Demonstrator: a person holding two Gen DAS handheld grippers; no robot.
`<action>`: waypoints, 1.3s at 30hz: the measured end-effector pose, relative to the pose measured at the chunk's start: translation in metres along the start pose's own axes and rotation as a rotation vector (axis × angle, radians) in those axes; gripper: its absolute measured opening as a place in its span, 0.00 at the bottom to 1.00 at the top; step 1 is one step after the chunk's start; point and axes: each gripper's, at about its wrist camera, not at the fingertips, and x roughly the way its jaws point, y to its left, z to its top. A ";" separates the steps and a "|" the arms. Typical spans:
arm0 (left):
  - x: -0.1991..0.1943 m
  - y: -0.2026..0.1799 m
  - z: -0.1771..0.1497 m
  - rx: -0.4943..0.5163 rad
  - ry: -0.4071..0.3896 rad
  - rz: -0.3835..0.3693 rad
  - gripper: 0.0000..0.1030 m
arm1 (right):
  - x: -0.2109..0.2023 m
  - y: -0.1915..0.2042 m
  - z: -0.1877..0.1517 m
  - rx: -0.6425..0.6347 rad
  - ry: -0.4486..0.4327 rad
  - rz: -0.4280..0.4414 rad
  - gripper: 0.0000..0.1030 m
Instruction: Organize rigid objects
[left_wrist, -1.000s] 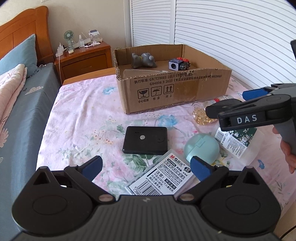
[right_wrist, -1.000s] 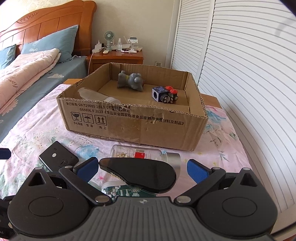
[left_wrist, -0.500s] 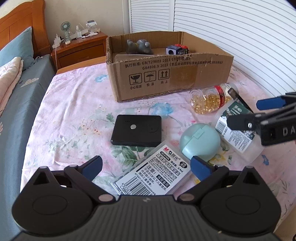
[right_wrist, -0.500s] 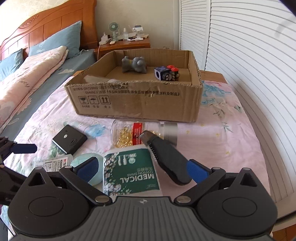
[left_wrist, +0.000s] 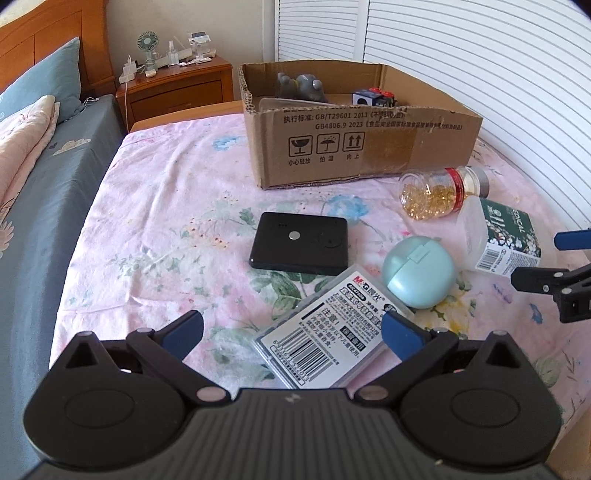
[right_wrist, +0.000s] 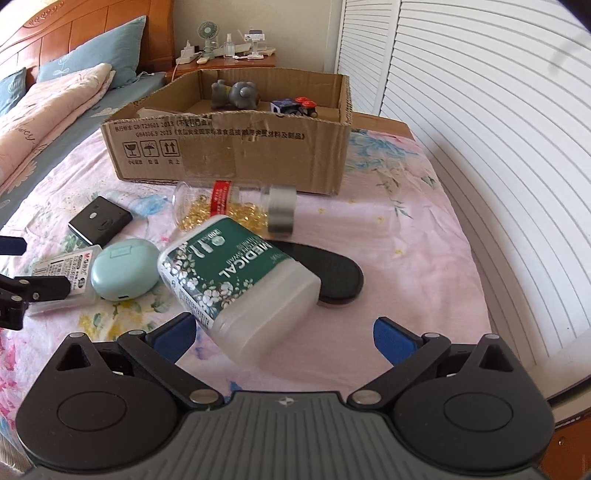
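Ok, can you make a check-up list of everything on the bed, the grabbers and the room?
Surface: floral pink sheet, rumpled.
Job's things: cardboard box holds a grey toy and a cube; outside lie black case, mint case, refill pack, capsule jar, swab tub, black oval item.
Clutter: nothing seen.
Grippers: left gripper open; right gripper open.
Cables: white cords on nightstand.
Surroundings: louvred doors.

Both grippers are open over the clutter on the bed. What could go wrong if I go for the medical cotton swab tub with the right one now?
1. The cotton swab tub lies tilted, leaning on the black oval object; closing the right gripper could tip or roll it.
2. The mint case and capsule bottle sit close beside it and may get knocked.
3. The left gripper hangs nearby; the two could collide.
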 end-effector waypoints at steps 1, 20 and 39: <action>0.000 -0.001 0.000 0.003 0.004 -0.008 0.99 | 0.001 -0.003 -0.002 0.006 0.007 -0.008 1.00; -0.002 0.015 -0.018 -0.003 0.025 0.053 1.00 | 0.007 -0.003 -0.018 0.029 -0.010 -0.007 1.00; -0.022 0.038 -0.034 -0.184 0.085 0.024 0.99 | 0.006 -0.003 -0.023 0.018 -0.042 0.003 1.00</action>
